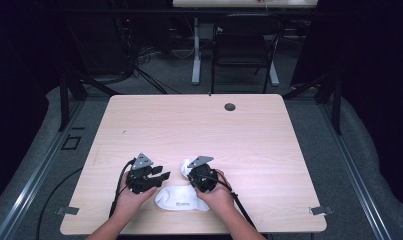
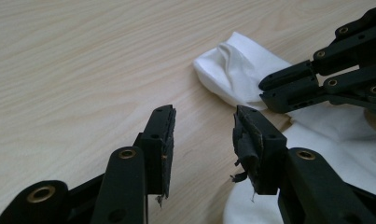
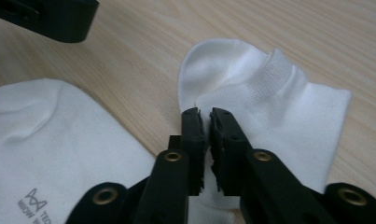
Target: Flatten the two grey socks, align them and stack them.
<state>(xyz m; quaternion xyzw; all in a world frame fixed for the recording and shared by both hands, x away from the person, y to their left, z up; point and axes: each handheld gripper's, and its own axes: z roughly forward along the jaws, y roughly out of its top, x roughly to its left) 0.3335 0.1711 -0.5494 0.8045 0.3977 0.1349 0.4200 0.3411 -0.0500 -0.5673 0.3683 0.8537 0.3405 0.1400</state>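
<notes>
pinching white sock [image 3: 269, 107] with right tool [image 3: 208, 116]; left tool [image 2: 202, 122] spread, empty, above counter [image 1: 199, 125]. likely folding; next: left tool grip near edge.

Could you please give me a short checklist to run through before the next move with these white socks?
1. Right claw shut on the white cotton sock: cannot tell; its jaws stand almost closed at the sock's edge, but pinched fabric is not visible.
2. Left claw open and empty: ok; bare table shows between its jaws.
3. Second white sock with grey printed logo lying flat: ok.
4. Claws apart from each other: ok; a gap shows in the high view.
5. Pale wooden table free ahead of the socks: ok.
</notes>
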